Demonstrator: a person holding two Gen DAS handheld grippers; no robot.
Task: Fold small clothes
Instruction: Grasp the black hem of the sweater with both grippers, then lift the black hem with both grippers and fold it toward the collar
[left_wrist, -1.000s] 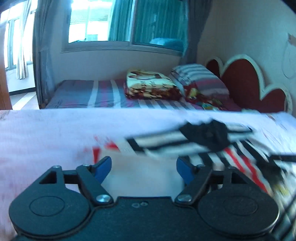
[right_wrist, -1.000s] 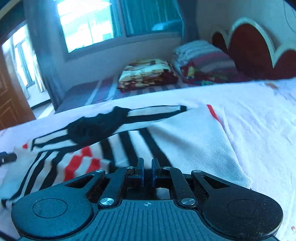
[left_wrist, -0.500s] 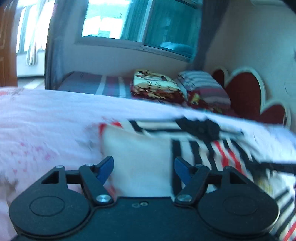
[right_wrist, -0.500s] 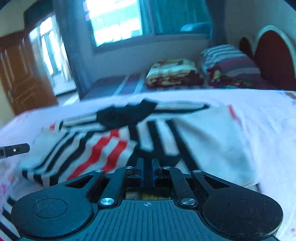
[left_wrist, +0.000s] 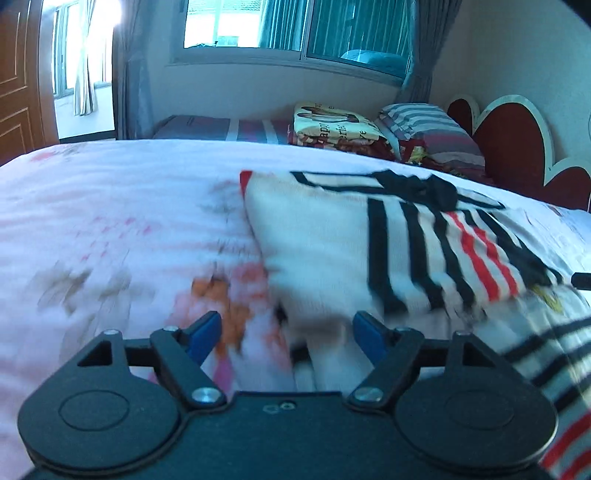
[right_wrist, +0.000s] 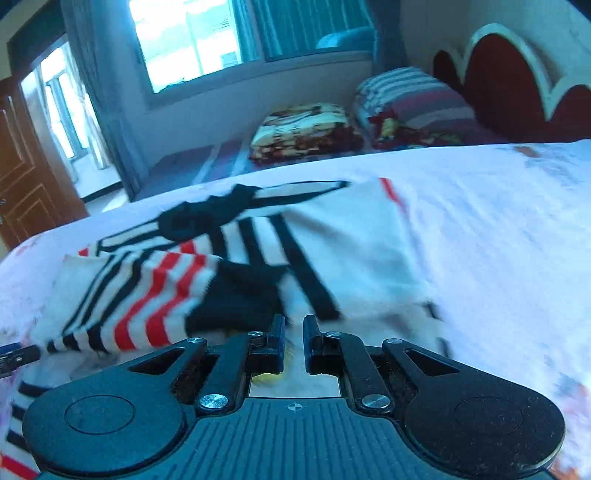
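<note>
Left hand-held gripper (left_wrist: 286, 330) spread wide, low over the bed (left_wrist: 110, 221). The striped shirt (left_wrist: 406, 251) lies folded at centre right. Right hand-held gripper (right_wrist: 294, 334) nearly pressed together; whether it's pinching the shirt, I cannot tell.

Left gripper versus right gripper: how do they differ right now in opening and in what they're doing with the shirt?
The left gripper stands wide open, its blue fingers apart; the right gripper is nearly closed, leaving a narrow gap. The left holds nothing, with the shirt's edge lying between its fingers; the right looks pinched on shirt fabric, though blur makes this uncertain. Both sit low over the bed at the same striped shirt.
</note>
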